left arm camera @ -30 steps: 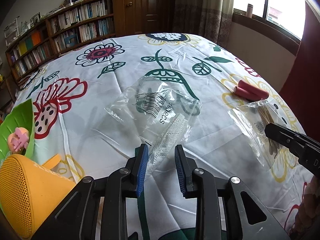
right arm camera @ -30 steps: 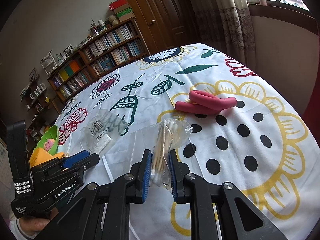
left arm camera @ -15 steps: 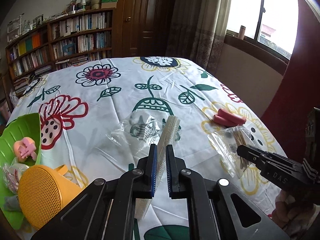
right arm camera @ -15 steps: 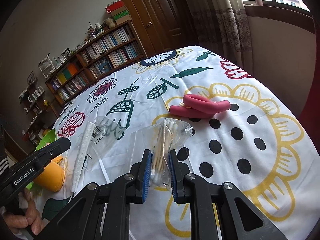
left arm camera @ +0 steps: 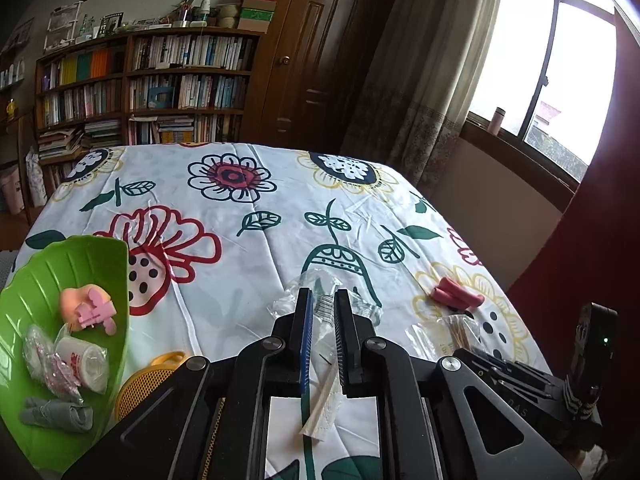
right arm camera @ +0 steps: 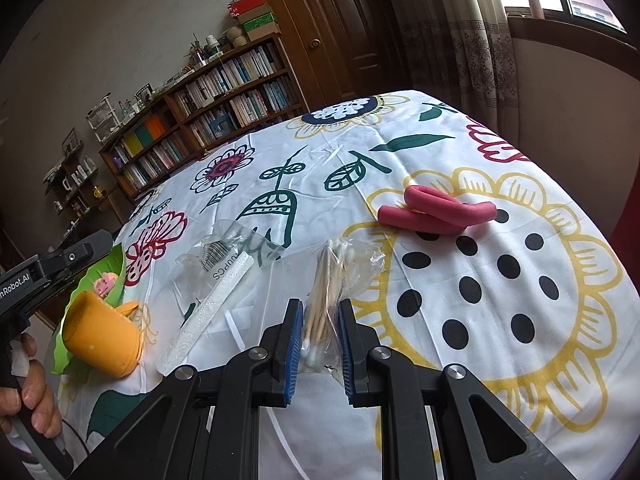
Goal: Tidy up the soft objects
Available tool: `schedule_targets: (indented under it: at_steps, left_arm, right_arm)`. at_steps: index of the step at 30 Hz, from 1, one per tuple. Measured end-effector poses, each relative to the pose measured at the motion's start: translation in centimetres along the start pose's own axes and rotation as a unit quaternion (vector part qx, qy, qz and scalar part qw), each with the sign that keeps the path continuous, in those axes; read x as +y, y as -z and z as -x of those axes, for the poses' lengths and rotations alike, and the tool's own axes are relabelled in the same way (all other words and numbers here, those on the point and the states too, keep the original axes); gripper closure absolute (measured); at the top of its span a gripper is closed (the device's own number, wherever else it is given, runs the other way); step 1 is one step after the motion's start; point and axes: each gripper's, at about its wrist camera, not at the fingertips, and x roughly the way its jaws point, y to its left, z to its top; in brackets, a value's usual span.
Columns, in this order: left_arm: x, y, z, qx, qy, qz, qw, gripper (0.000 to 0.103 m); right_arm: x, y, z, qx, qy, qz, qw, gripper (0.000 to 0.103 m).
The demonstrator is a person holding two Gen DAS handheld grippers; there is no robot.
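My left gripper (left arm camera: 323, 320) hovers above the table, jaws a narrow gap apart with nothing between them. Under it a white mesh strip (left arm camera: 322, 406) lies flat on the cloth, its far end by a clear plastic bag (left arm camera: 320, 292). The right wrist view shows the same strip (right arm camera: 212, 304) and bag (right arm camera: 232, 248) resting on the table, well apart from the left gripper. My right gripper (right arm camera: 319, 332) is shut on a clear bag of cotton swabs (right arm camera: 332, 276) that rests on the cloth. A pink foam roll (right arm camera: 436, 212) lies beyond it.
A green leaf-shaped plate (left arm camera: 48, 280) at the left holds a pink toy (left arm camera: 90, 312), a wrapped white roll (left arm camera: 80, 360) and a grey cloth roll (left arm camera: 56, 416). A yellow speaker (right arm camera: 100, 332) lies beside the plate. Bookshelves, a door and a window stand beyond the flowered tablecloth.
The left gripper shut on the white strip and lifted it, then let it go and pulled back and up; the strip now lies on the table. The right gripper kept its hold.
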Motion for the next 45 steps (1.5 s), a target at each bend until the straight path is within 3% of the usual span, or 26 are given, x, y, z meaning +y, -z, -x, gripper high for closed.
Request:
schedule_targets:
  at_steps: [3,5,7,12,18,24,32,33,34,35,36,38,41,45]
  left_arm:
    - [-1.3,1.1,-0.6,0.011,0.011,-0.011,0.9998,0.064]
    - [-2.4,1.9,-1.2,0.019,0.017,-0.025,0.9994,0.039]
    - [-3.6,2.8,-1.8,0.023,0.015,-0.045,0.9986,0.031]
    - [-6.1,5.8,-4.7,0.071,-0.027,-0.129,0.9887,0.029]
    - [-4.6,7.7,-7.4,0.116,-0.055,-0.116,0.9849,0.029]
    - [-5.4,8.6,-7.7,0.111,-0.056,-0.153,0.9804,0.018]
    - [-5.7,8.3,-8.3,0.117,-0.047,-0.147,0.9810,0.008]
    - [-5.7,8.2,-8.4,0.116,-0.043,-0.144,0.9818,0.009]
    - [-5.6,8.1,-8.3,0.112,-0.041,-0.140,0.9829,0.017]
    - [-5.6,7.9,-8.2,0.107,-0.041,-0.140,0.9836,0.035]
    - [-5.7,7.8,-8.0,0.103,-0.039,-0.140,0.9840,0.045]
    - [-5.6,7.7,-7.8,0.100,-0.028,-0.133,0.9857,0.084]
    - [-6.0,7.9,-7.6,0.096,-0.028,-0.135,0.9858,0.095]
    - [-6.6,7.6,-6.7,0.083,-0.013,-0.132,0.9877,0.097]
  right_arm:
    - [0.5,0.0,0.0,-0.001,0.001,0.004,1.000,0.084]
    - [0.4,0.0,0.0,-0.003,0.003,0.002,1.000,0.084]
    - [0.1,0.0,0.0,-0.004,0.006,-0.001,1.000,0.084]
    - [-0.7,0.3,0.2,-0.002,0.011,-0.007,1.000,0.084]
    - [-1.9,0.5,0.3,-0.002,0.010,-0.012,1.000,0.084]
    - [-2.7,0.7,0.3,0.001,0.008,-0.015,1.000,0.084]
    - [-3.1,0.7,0.4,0.001,0.005,-0.016,1.000,0.084]
    - [-3.2,0.7,0.4,0.002,0.004,-0.016,1.000,0.084]
    - [-3.2,0.7,0.4,0.002,0.004,-0.017,1.000,0.084]
    - [-3.2,0.7,0.5,0.001,0.004,-0.017,1.000,0.084]
    - [-3.3,0.7,0.5,0.000,0.005,-0.017,1.000,0.084]
    - [-3.4,0.7,0.6,-0.002,0.006,-0.017,1.000,0.084]
    - [-3.5,0.6,0.7,-0.005,0.007,-0.019,1.000,0.084]
    - [-3.5,0.5,0.7,-0.007,0.010,-0.020,1.000,0.084]
